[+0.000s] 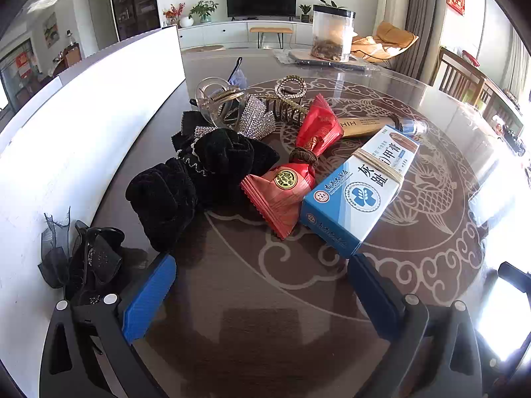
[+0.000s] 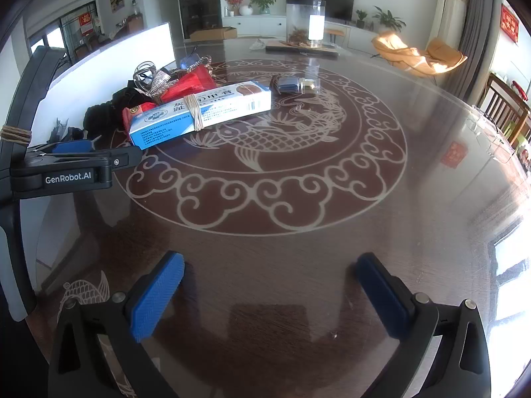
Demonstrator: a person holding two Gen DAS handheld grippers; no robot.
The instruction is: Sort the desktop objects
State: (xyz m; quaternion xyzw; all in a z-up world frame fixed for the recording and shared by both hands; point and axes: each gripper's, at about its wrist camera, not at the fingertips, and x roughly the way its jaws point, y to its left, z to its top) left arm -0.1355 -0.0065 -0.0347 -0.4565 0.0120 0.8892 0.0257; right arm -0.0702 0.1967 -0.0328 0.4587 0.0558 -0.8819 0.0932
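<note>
Left gripper (image 1: 262,265) low over the table (image 1: 265,315), fingers (image 1: 149,295) spread wide, nothing between them. Right gripper (image 2: 268,268) likewise wide and empty, over bare table to the right of the pile; the left gripper's body (image 2: 66,172) shows at the left edge of its view.

Pile sits left of the table's centre, against a white board (image 1: 83,126):
- blue-and-white box (image 1: 361,185), lying flat, tied with a band of twine (image 1: 378,162); its near corner lies just beyond the left gripper's right finger.
- red wrapped packet (image 1: 292,182), pinched at its middle by a brown hair tie, touching the box's left side.
- black velvet scrunchies (image 1: 186,182) left of the packet.
- clear claw clip (image 1: 219,99), rhinestone clip (image 1: 255,119) and gold claw clip (image 1: 288,99) at the far side.
- black mesh bow clip (image 1: 89,258) nearest, beside the left finger.
- gold tube (image 1: 365,126) with a blue end behind the box.

Only 1 container: a clear jar (image 1: 333,33) with a black lid at the far edge of the table, brownish material in its bottom, contents not identifiable.
</note>
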